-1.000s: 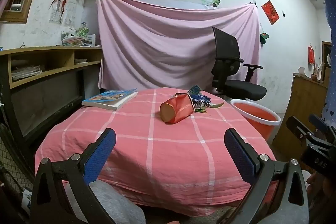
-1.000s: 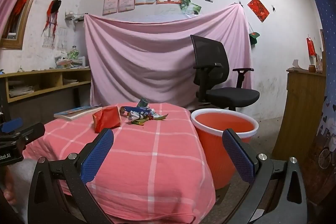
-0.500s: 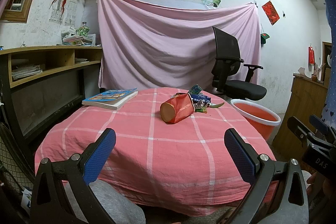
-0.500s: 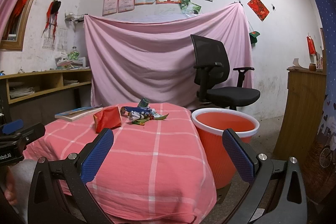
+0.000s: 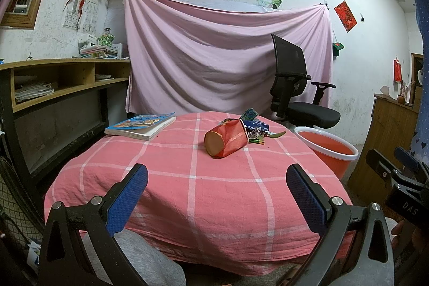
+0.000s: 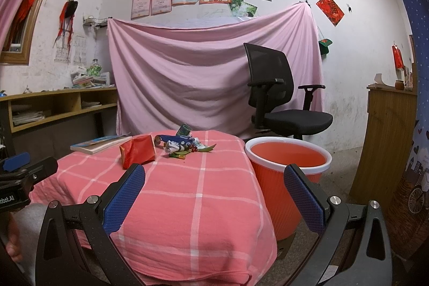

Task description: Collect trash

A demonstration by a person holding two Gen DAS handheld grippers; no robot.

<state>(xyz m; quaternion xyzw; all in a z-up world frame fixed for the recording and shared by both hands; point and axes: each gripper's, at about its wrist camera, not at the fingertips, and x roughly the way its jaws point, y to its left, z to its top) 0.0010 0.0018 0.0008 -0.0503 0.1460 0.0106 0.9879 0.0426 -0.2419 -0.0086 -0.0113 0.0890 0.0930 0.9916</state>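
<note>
left claw [image 5: 217, 195] wide open, empty, level at table [image 5: 187, 195] edge | right claw [image 6: 214, 192] same

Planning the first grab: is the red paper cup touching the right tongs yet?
Apart. The right wrist view shows the open right tongs well short of the tipped red paper cup, with bare checked cloth between them.

The left gripper [image 5: 216, 195] and right gripper [image 6: 214, 195] are held level, side by side, both pointing forward. Each has its blue-padded fingers [image 5: 126, 201] spread wide, gripping nothing.
</note>
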